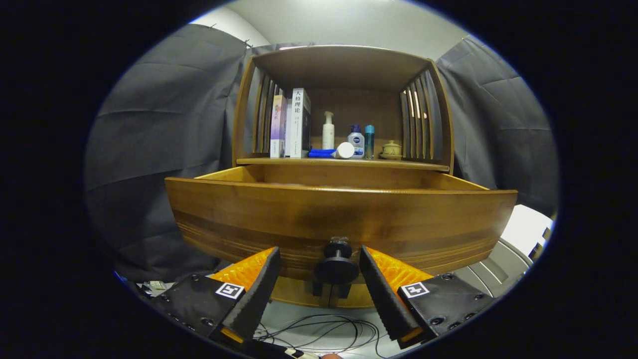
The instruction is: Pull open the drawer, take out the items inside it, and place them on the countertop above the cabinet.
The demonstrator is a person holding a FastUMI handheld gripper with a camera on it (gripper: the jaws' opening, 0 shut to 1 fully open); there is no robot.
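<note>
Gripper view looks straight at a wooden drawer (339,219) pulled out of a cabinet (344,65). Its dark round knob (337,267) sits between the gripper's (319,271) two fingers, which are spread wide; neither finger touches the knob. The fingers have ribbed inner faces, and each carries a small square black-and-white marker. The drawer front is smooth, glossy brown wood with fine horizontal grooves near its lower edge. Its inside is hidden behind the front panel. Above it, the countertop (344,161) holds upright books (291,127), a white pump bottle (328,130), a lying blue tube (329,152) with a white cap, a small blue-capped bottle (356,141), a slim blue bottle (369,141) and a lidded ceramic cup (392,149). Slatted wooden sides flank this shelf. Thin black cables (319,331) loop on the pale floor below.
</note>
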